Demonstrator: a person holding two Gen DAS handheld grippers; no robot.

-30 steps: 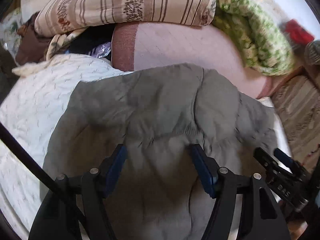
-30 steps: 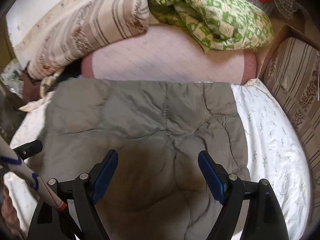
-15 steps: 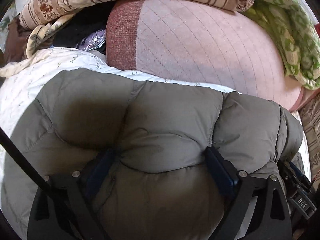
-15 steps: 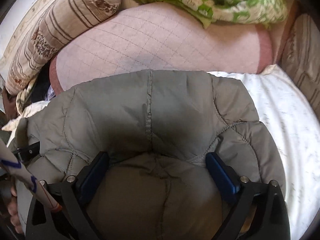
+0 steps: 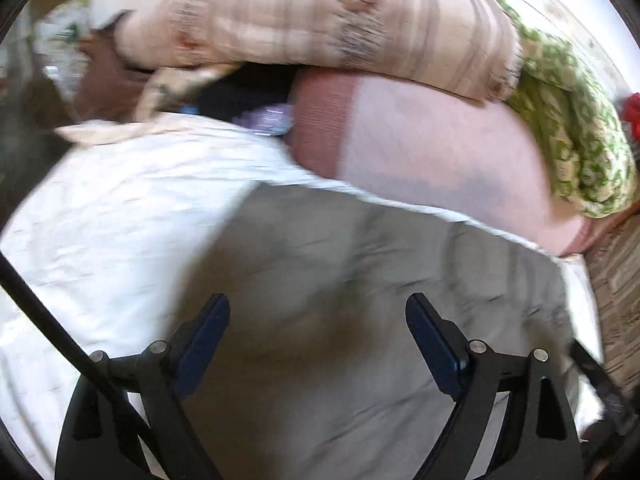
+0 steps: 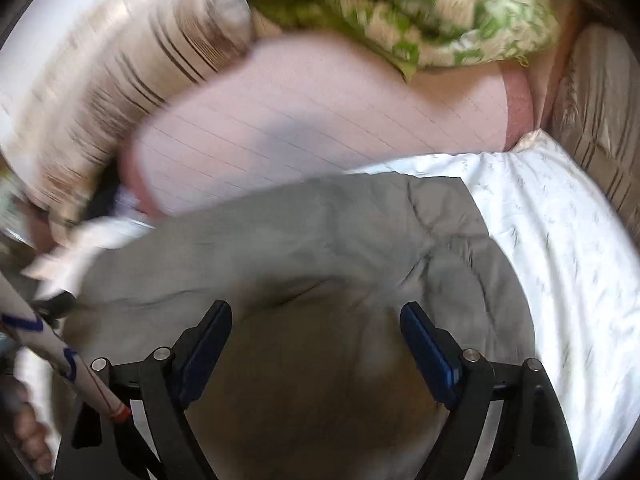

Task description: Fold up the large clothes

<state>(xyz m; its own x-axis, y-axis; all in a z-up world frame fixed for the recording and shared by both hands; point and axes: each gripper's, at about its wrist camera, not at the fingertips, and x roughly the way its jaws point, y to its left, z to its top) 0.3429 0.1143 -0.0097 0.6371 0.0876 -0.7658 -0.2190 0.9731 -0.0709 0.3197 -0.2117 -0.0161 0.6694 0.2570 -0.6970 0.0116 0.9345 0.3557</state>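
One grey quilted jacket (image 6: 304, 248) lies spread on a white sheet (image 6: 560, 240), its far edge close to one pink cushion (image 6: 320, 120); bare sheet stays free on both sides. The left gripper (image 5: 318, 332) and right gripper (image 6: 316, 336) hover above it, jaws apart after narrowing slightly, nothing pinched.

A: Where's this shot?
B: Home bedroom. Everything sits on a bed (image 6: 552, 240) with a white printed sheet.
A: Evidence?
B: Long pink quilted bolster (image 6: 320, 120) across the far side of the bed. On top of the bolster: a striped beige pillow (image 5: 320, 20) and a bundled green-and-white blanket (image 6: 400, 8). A grey padded jacket (image 6: 280, 248) lies flat on the sheet, just in front of the bolster.
A: Anything else?
B: Brown striped upholstery (image 6: 600, 120) off the bolster's right end. Frames are motion-blurred, so small stuff is unreadable.
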